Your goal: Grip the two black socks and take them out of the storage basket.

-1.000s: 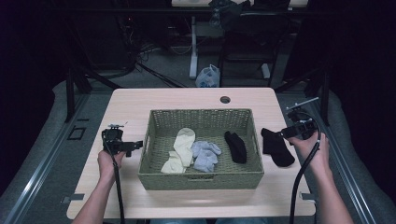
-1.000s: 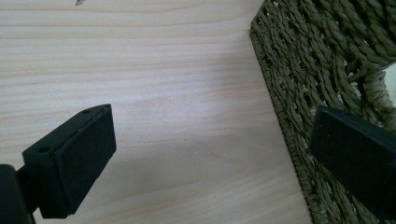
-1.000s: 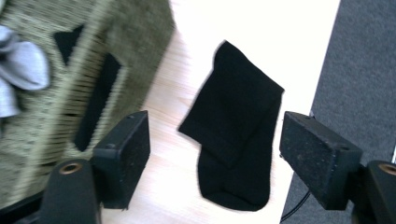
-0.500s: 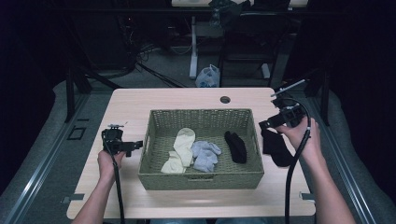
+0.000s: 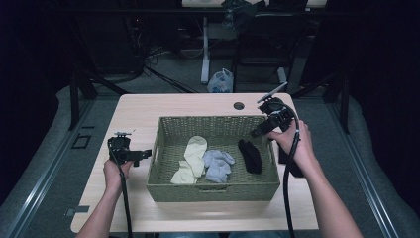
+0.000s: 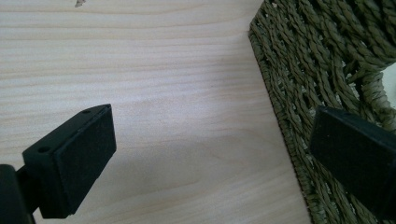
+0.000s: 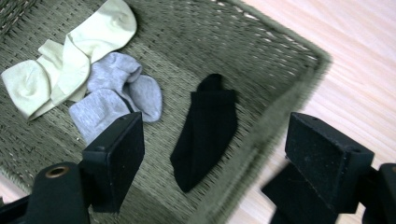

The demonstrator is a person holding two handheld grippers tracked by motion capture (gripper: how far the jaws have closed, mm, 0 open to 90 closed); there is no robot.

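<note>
A woven green basket (image 5: 213, 120) stands mid-table and holds a cream pair of socks (image 5: 193, 153), a grey pair (image 5: 218, 163) and one black sock (image 5: 250, 155). My right gripper (image 5: 257, 131) hovers over the basket's right rim, open with nothing between its jaws. In the right gripper view the black sock (image 7: 205, 126) lies below the gripper (image 7: 219, 158) on the basket floor. A second black sock (image 7: 289, 196) lies on the table outside the rim, partly hidden. My left gripper (image 5: 146, 153) rests open just left of the basket wall (image 6: 317, 70).
The light wooden table (image 5: 138, 114) has a round cable hole (image 5: 238, 105) behind the basket. Cables trail from both grippers toward the front edge. Dark floor, table legs and a white bag (image 5: 220, 82) lie beyond the far edge.
My right gripper has moved left and up, from above the black sock on the table to over the basket's right rim. The left gripper has stayed put.
</note>
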